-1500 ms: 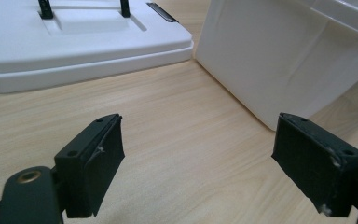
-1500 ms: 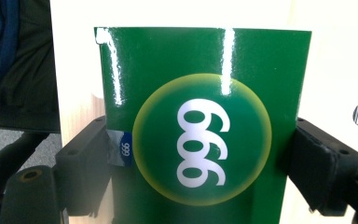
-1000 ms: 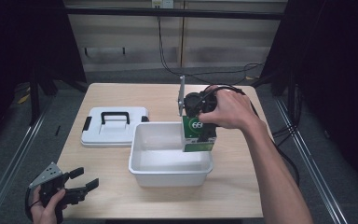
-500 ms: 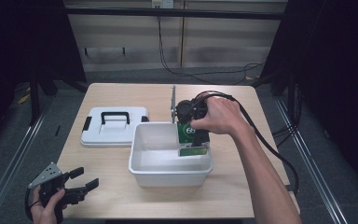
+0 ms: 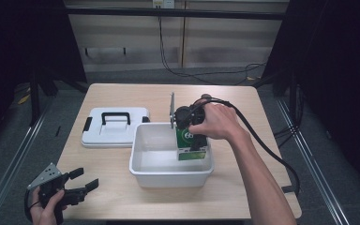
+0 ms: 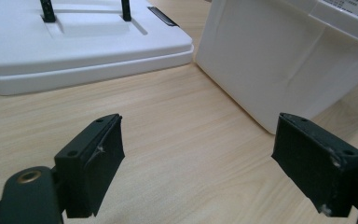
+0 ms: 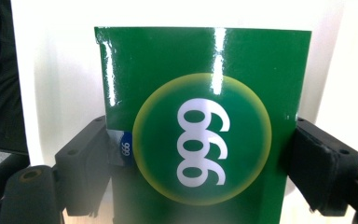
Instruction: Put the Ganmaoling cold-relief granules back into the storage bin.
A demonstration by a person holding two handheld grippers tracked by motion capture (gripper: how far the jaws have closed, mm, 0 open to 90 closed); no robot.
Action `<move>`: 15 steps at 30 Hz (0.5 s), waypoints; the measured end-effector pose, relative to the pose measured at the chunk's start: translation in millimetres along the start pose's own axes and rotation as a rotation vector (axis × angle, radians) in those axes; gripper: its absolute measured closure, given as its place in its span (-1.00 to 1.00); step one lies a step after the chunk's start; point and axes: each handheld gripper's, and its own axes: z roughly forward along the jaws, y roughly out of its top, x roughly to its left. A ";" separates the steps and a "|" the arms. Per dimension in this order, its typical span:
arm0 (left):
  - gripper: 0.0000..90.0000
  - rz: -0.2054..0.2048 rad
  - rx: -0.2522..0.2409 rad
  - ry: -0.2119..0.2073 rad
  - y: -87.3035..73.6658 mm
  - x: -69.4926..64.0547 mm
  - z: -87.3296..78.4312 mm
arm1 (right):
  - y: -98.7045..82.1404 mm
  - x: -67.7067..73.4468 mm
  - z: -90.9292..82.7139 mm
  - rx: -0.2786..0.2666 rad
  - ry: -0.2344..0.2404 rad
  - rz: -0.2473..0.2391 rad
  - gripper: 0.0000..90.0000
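Where bin (image 5: pixel 143 169) stands, lid (image 5: pixel 114 127) alongside.

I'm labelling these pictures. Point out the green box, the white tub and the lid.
green box (image 7: pixel 200 126), right gripper view, on its round printed label
white tub (image 5: pixel 143 174), high view, front wall
lid (image 5: pixel 117 133), high view, top surface

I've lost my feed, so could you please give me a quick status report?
Right gripper shut on green box, lowered into white bin. Left gripper open, idle at table edge. Lid beside bin, nothing in the way.
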 end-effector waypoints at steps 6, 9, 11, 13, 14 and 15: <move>-0.65 0.001 0.002 -0.001 0.0 -0.1 0.3 | -1.2 -1.8 13.1 -0.006 0.023 0.010 -0.64; -0.65 0.001 -0.001 -0.005 0.2 -0.2 0.2 | -3.1 -2.7 17.7 -0.006 0.027 0.007 -0.64; -0.65 0.000 0.001 -0.003 0.0 0.1 0.4 | -4.9 -2.6 19.5 -0.018 0.035 0.016 -0.64; -0.65 0.001 0.004 0.001 0.0 0.1 0.5 | -6.0 -2.5 21.9 -0.013 0.036 0.017 -0.64; -0.65 0.000 0.001 0.000 0.1 -0.3 0.2 | -6.1 -2.8 23.1 -0.005 0.037 0.011 -0.64; -0.65 -0.001 -0.001 0.001 0.2 -0.2 0.1 | -6.5 -2.5 24.8 -0.002 0.036 0.010 -0.64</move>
